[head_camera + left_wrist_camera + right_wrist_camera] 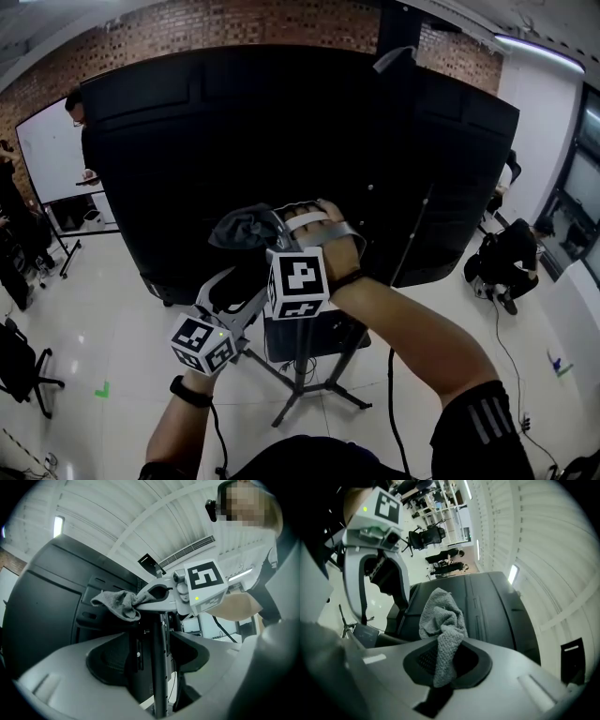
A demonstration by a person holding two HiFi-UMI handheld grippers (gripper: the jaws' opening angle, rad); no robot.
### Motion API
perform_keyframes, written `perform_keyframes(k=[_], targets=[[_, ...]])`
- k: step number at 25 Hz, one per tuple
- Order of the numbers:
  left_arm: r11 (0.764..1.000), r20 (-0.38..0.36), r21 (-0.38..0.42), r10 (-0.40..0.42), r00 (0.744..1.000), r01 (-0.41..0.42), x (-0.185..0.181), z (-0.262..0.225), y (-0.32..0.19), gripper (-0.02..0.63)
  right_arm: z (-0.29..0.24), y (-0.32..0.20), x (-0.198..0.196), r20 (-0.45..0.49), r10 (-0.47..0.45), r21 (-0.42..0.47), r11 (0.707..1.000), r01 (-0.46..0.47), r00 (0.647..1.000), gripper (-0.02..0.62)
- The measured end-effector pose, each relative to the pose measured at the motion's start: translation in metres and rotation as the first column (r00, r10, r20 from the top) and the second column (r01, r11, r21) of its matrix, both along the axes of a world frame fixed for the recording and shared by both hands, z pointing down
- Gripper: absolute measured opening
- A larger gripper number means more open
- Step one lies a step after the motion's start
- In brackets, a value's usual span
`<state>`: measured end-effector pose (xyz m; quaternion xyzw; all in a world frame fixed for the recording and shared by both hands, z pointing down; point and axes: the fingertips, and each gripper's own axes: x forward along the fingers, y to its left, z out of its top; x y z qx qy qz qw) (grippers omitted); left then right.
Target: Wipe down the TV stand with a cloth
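Note:
A big black TV (234,141) shows its back on a stand with splayed legs (323,384). My right gripper (264,231) is raised against that back panel and is shut on a crumpled grey cloth (242,228). The cloth (442,620) bunches up out of the right gripper (447,660) in front of the panel (487,606). My left gripper (236,281) sits lower and left, open. In the left gripper view its jaws (152,660) stand wide apart with the stand's upright pole (159,667) between them, untouched. The cloth (119,603) hangs above.
A dark box (314,336) sits on the stand below the screen. A whiteboard (56,155) and a person (80,112) are at the left, another person (511,253) crouches at the right. An office chair (21,366) stands at the left edge. A cable (389,394) trails down.

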<state>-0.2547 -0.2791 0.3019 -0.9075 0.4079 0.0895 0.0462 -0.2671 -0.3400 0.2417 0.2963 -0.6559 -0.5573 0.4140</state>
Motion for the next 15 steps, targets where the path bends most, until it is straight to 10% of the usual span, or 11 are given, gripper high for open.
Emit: perform_keyframes(k=[5,15], targets=[[0.999,-0.001,0.038,-0.001,1.000,0.001,0.010,-0.015,0.005,0.295,-0.035,0.034,0.016,0.195,-0.142,-0.014,0.989,0.148,0.970,0.026],[0.993,0.003,0.113,0.015,1.000,-0.016,0.048,-0.067,0.016,0.293,-0.102,0.034,0.094,0.303,-0.161,0.118,0.984,0.131,0.939,0.026]])
